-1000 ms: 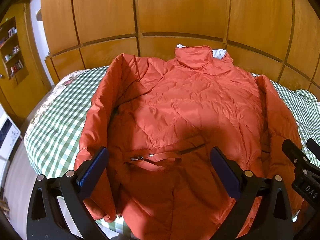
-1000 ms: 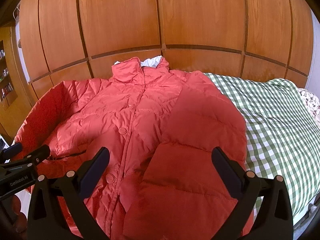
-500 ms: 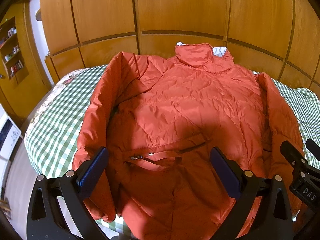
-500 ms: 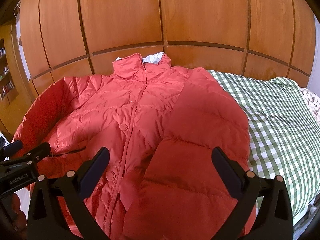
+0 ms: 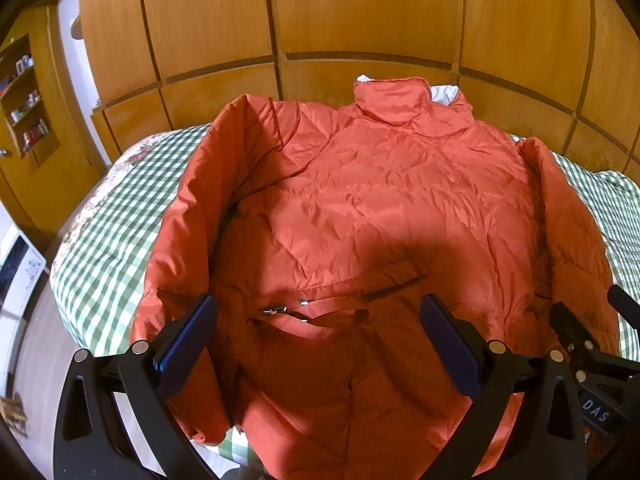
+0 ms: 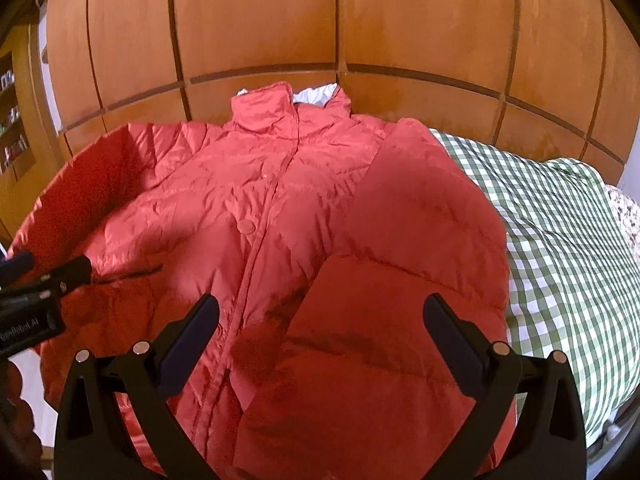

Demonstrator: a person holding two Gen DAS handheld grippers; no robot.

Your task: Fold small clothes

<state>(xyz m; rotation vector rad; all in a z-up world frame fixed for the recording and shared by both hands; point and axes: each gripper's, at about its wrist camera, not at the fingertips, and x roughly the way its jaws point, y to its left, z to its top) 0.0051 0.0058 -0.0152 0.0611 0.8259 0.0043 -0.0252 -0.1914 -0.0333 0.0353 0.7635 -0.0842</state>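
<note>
A red-orange puffer jacket (image 5: 392,208) lies front up on a green checked bed, collar toward the wooden wall. It also shows in the right wrist view (image 6: 280,208). Its right sleeve (image 6: 400,320) is folded over the body. Its left sleeve (image 5: 180,248) lies along the jacket's left side, partly raised. My left gripper (image 5: 318,344) is open and empty, hovering above the jacket's lower left, near a pocket zipper (image 5: 280,311). My right gripper (image 6: 320,340) is open and empty above the folded sleeve. Each gripper shows at the edge of the other's view.
The green checked bedspread (image 6: 560,240) extends to the right and to the left in the left wrist view (image 5: 112,232). A panelled wooden wall (image 5: 360,20) stands behind the bed. A shelf with small items (image 5: 24,100) is at far left. The bed's near edge drops to the floor.
Both grippers have moved slightly closer over the jacket, so it looks a little larger. The jacket itself has not moved. Both stay open.
</note>
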